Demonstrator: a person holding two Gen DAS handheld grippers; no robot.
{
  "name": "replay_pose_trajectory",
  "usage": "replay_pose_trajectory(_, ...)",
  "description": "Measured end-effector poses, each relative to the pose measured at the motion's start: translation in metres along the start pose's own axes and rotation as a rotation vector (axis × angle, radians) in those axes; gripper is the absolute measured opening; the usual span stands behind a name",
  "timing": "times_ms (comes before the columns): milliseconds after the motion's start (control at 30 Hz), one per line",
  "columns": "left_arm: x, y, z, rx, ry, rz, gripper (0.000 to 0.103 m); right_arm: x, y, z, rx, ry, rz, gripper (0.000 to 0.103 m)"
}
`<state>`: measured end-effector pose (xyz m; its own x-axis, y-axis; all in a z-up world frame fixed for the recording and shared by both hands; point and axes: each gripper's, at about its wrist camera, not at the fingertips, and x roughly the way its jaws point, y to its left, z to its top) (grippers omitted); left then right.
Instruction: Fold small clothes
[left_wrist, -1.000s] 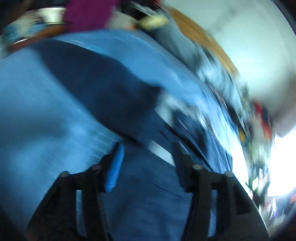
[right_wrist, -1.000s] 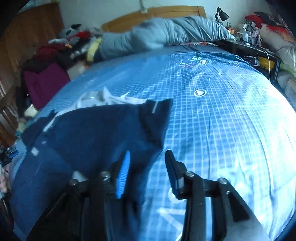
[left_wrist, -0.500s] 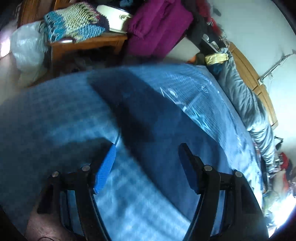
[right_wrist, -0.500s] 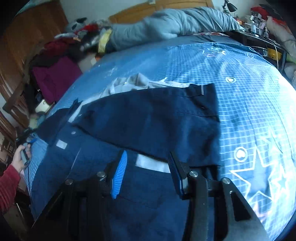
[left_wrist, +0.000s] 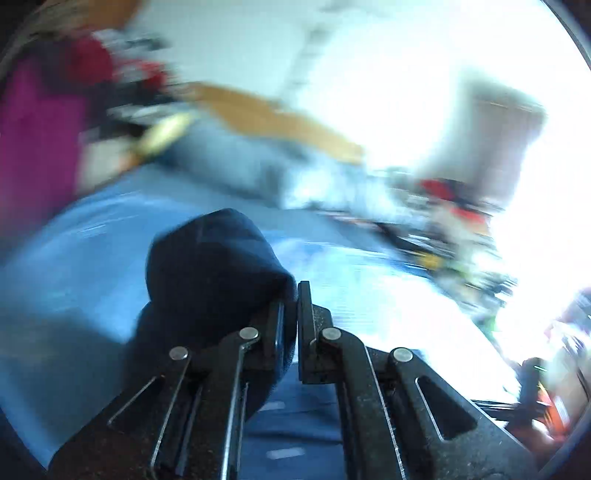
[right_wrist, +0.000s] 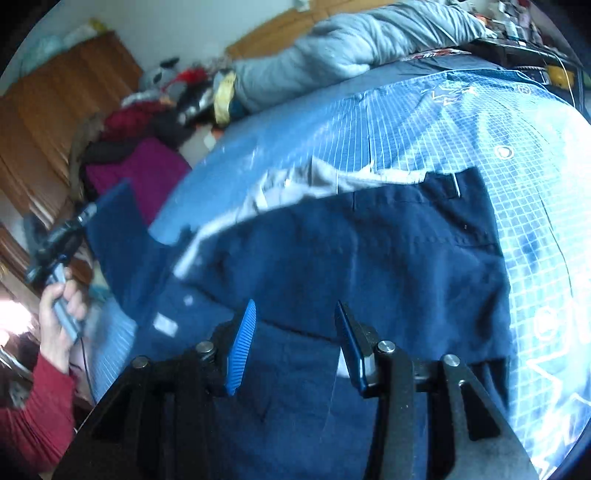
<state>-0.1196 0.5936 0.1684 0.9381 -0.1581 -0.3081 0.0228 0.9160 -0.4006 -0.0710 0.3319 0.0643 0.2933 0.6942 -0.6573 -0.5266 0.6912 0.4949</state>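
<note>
Left wrist view: heavily blurred. The left gripper (left_wrist: 290, 314) is seen with its two black fingers (left_wrist: 306, 332) drawn almost together, and a fold of dark navy cloth (left_wrist: 210, 273) is pinched between them. The cloth is bunched into a rounded lump above and to the left of the fingertips and is draped down past the left finger. More navy fabric with pale tags is seen below, between the gripper's arms. A blue bedsheet (left_wrist: 74, 258) is spread behind the lump. A grey quilt (left_wrist: 229, 166), a wooden headboard (left_wrist: 280, 122) and a magenta garment (left_wrist: 40, 136) are made out further back; the far right is washed out by bright light.

Right wrist view: the right gripper (right_wrist: 295, 332) is held with its jaws well apart, and nothing is gripped between its blue pads (right_wrist: 242, 347). The navy shorts (right_wrist: 369, 258) are laid flat on the checked blue bedsheet (right_wrist: 424, 122), directly under and ahead of the fingers. A pale grey garment (right_wrist: 295, 184) is partly covered by the shorts' far edge. At the left edge, one corner of the navy cloth (right_wrist: 114, 221) is lifted off the bed by the other gripper (right_wrist: 59, 240), which is held in a hand (right_wrist: 62, 314) with a red sleeve (right_wrist: 33, 417). A grey quilt (right_wrist: 351, 48), a clothes pile (right_wrist: 147, 122) and a wooden wardrobe (right_wrist: 55, 122) are seen beyond.
</note>
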Motion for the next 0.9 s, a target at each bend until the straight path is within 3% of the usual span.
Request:
replay_pose_trajectory(33, 0.016, -0.023, -0.009, 0.005, 0.045, -0.082, 0.028, -0.002, -0.002, 0.002, 0.008, -0.009, 0.011, 0.05)
replay_pose_trajectory(100, 0.041, -0.057, -0.036, 0.001, 0.16, -0.19, 0.054, -0.002, -0.01, 0.005, 0.037, -0.014, 0.044, 0.05)
replay_pose_trajectory(200, 0.041, -0.07, -0.077, 0.022, 0.262, -0.214, 0.053, 0.005, -0.029, 0.008, 0.106, 0.015, 0.105, 0.053)
replay_pose_trajectory(300, 0.012, -0.036, -0.092, -0.094, 0.265, -0.172, 0.053, 0.021, -0.046, 0.012, 0.154, 0.063, 0.142, 0.054)
replay_pose_trajectory(400, -0.029, 0.016, -0.095, -0.191, 0.208, -0.032, 0.055, 0.046, -0.06, 0.019, 0.193, 0.119, 0.183, 0.054)
replay_pose_trajectory(533, -0.074, 0.095, -0.095, -0.291, 0.167, 0.223, 0.053, 0.065, -0.072, 0.04, 0.206, 0.105, 0.117, 0.054)
replay_pose_trajectory(633, -0.088, 0.129, -0.093, -0.269, 0.208, 0.382, 0.052, 0.069, -0.089, 0.053, 0.286, 0.084, 0.077, 0.054)
replay_pose_trajectory(800, -0.083, 0.142, -0.096, -0.253, 0.292, 0.349, 0.037, 0.069, -0.115, 0.065, 0.356, 0.068, 0.056, 0.054)
replay_pose_trajectory(900, -0.067, 0.131, -0.097, -0.169, 0.342, 0.285, 0.034, 0.073, -0.121, 0.065, 0.347, 0.092, 0.057, 0.054)
